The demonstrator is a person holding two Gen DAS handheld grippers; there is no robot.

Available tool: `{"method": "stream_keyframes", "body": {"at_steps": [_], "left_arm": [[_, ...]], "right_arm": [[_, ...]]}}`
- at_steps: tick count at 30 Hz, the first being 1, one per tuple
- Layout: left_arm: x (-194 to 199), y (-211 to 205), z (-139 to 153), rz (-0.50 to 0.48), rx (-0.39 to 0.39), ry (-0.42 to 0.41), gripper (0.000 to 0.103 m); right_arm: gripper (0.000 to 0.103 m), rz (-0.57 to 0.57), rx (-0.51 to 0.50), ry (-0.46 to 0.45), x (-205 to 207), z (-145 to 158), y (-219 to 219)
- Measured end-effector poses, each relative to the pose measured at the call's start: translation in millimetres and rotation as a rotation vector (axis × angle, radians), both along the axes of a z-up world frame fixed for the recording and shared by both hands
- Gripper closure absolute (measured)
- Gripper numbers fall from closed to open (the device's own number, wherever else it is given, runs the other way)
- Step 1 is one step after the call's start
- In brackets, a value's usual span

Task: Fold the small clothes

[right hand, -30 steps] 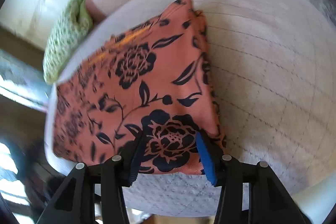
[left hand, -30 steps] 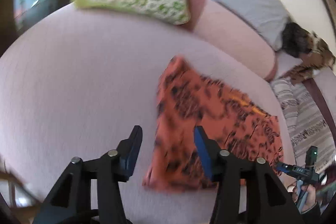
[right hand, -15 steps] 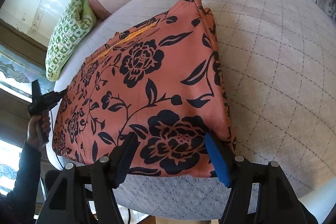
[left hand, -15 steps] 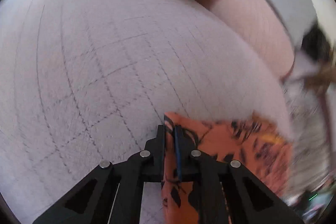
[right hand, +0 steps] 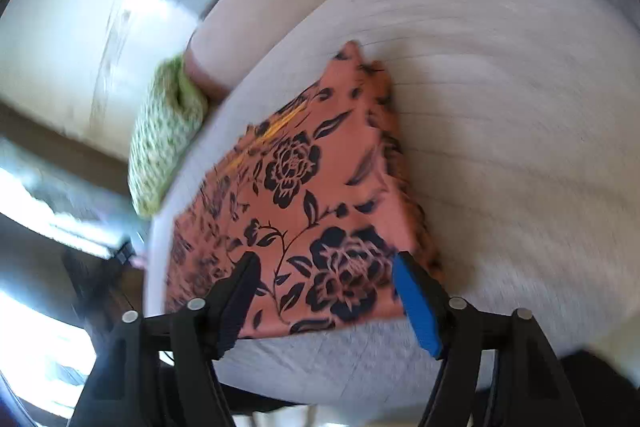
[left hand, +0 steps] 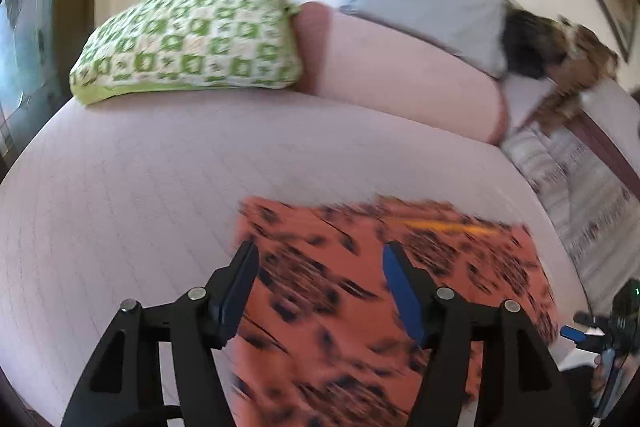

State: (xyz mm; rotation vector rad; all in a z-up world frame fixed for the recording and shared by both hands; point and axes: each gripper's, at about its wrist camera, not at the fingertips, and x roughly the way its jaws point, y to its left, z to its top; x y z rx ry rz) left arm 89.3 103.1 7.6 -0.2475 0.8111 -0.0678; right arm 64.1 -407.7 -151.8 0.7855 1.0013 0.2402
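The bed is spreading out wide ahead of both grippers, quilted and pale, and the orange floral garment is lying flat on it as a rough rectangle, sitting directly under and just ahead of the two tools. Both views are blurring, so both tools are probably moving. The left gripper is hovering with its jaws spread wide and nothing between them, the garment's left edge running just past its left finger. The right gripper is also gaping and holding nothing, the garment's near edge lying between its fingers and the right-hand layered edge just ahead of its blue pad. Main risk, I'd judge: the near edge of the bed is sitting right below the right gripper, so a careless tug toward the person is likely dragging the cloth off the mattress. Second risk: that stacked right edge is looking like several layers, and a shallow pinch is probably catching only the top one and undoing the fold. Open room is lying ahead and to the left of the left gripper; farther on, the green pillow and pink bolster are closing it off.
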Motion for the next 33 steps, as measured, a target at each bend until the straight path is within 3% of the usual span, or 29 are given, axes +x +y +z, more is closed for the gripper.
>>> {"method": "stream_keyframes", "body": {"at_steps": [3, 5, 11, 12, 13, 14, 18, 21, 22, 24, 25, 26, 29, 33], "left_arm": [[-16, -40, -18, -0.043, 0.017, 0.006, 0.037], [-13, -62, -36, -0.081, 0.029, 0.054, 0.037], [-7, -73, -81, -0.065, 0.042, 0.166, 0.037], [-9, -71, -88, -0.062, 0.036, 0.167, 0.037], [-11, -72, -89, -0.068, 0.057, 0.153, 0.037], [-16, -75, -85, -0.078, 0.082, 0.151, 0.037], [-19, -75, -69, -0.06, 0.073, 0.142, 0.037], [-7, -73, -64, -0.05, 0.073, 0.123, 0.037], [-5, -73, -68, -0.059, 0.087, 0.14, 0.037], [0, -75, -88, -0.067, 0.13, 0.195, 0.037], [-4, -77, -91, -0.073, 0.153, 0.157, 0.036], [-6, -79, -92, -0.08, 0.175, 0.137, 0.036], [-7, -84, -94, -0.085, 0.202, 0.125, 0.033], [-8, -76, -94, -0.082, 0.152, 0.118, 0.033]], "right_arm": [[0.028, -0.091, 0.162, 0.078, -27, -24, -10], [0.028, -0.119, 0.212, 0.105, -35, -38, -9], [0.029, -0.268, 0.358, 0.096, -23, -64, -16], [0.035, -0.27, 0.359, 0.092, -21, -64, -16], [0.077, -0.26, 0.31, 0.088, -18, -62, -16], [0.096, -0.256, 0.262, 0.095, -17, -61, -16], [0.096, -0.21, 0.128, 0.045, -19, -40, -8], [0.089, -0.162, 0.057, 0.113, -11, -49, -4], [0.083, -0.161, 0.094, 0.137, -11, -55, -7], [0.058, -0.166, 0.09, 0.131, -17, -49, -18], [0.035, -0.173, 0.057, 0.121, -21, -42, -25], [0.031, -0.189, 0.034, 0.101, -25, -34, -31], [0.031, -0.167, -0.046, 0.027, -14, -9, -49], [0.031, -0.008, -0.076, -0.039, 51, 3, -46]]}}
